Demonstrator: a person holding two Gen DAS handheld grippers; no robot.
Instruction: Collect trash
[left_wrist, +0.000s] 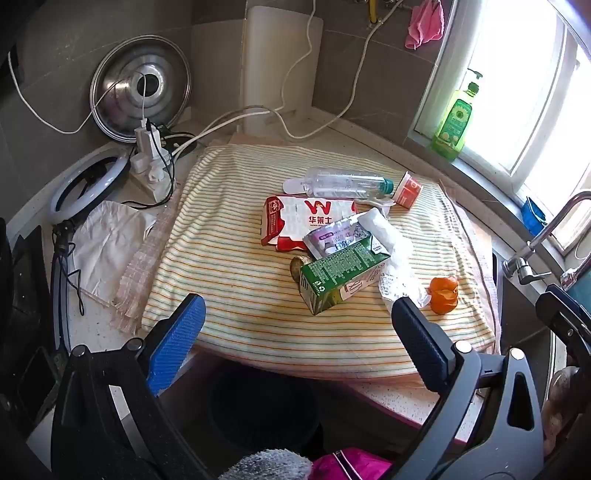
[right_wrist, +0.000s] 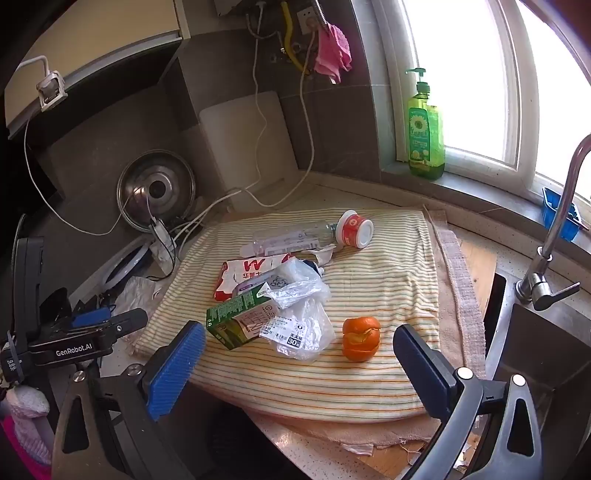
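Observation:
Trash lies on a striped cloth (left_wrist: 240, 295) (right_wrist: 388, 295): a green carton (left_wrist: 340, 277) (right_wrist: 240, 319), a red and white wrapper (left_wrist: 299, 221) (right_wrist: 243, 275), a clear plastic bag (left_wrist: 395, 258) (right_wrist: 303, 314), a clear bottle (left_wrist: 343, 182) (right_wrist: 291, 236), a small red cup (left_wrist: 408, 190) (right_wrist: 354, 229) and an orange peel (left_wrist: 443, 295) (right_wrist: 361, 339). My left gripper (left_wrist: 295, 325) is open and empty, near the cloth's front edge. My right gripper (right_wrist: 299, 354) is open and empty, just before the bag and peel. A dark bin (left_wrist: 258, 406) stands below the counter edge.
A pot lid (left_wrist: 142, 88) (right_wrist: 157, 190), white cables and a power adapter (left_wrist: 149, 155) sit at the back left. A green soap bottle (left_wrist: 454, 122) (right_wrist: 424, 136) stands on the windowsill. A tap (right_wrist: 554, 229) and sink (right_wrist: 535, 350) are at the right. A ring light (left_wrist: 88, 184) lies left.

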